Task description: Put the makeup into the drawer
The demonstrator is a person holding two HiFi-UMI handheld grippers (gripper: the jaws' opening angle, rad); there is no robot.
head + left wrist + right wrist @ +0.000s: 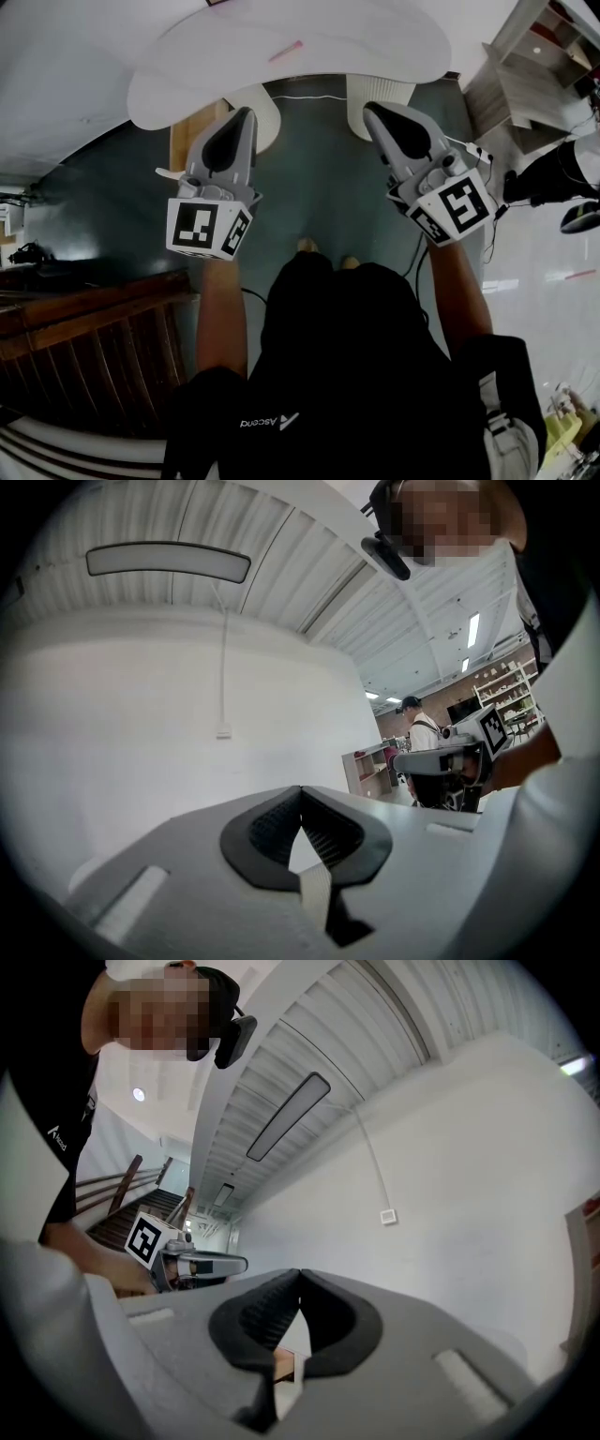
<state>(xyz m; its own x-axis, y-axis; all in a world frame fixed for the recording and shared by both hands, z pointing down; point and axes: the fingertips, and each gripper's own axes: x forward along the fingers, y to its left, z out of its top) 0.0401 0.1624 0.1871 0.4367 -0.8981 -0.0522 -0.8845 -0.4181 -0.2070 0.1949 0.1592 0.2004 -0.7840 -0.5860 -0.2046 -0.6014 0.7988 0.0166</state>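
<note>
The only thing that may be the makeup is a slim pink stick, which lies on the smooth white table with rounded edges, well apart from both grippers; I cannot make out a drawer. The left gripper and the right gripper point toward the table. Their ribbed black jaws are closed together on nothing, I think because the person is only approaching.

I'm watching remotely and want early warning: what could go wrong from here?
Both the left gripper and right gripper are shut and empty, so either could shove the thin pink stick across the white table rather than grasp it. A cable crosses the floor under the table; a foot might catch it.
</note>
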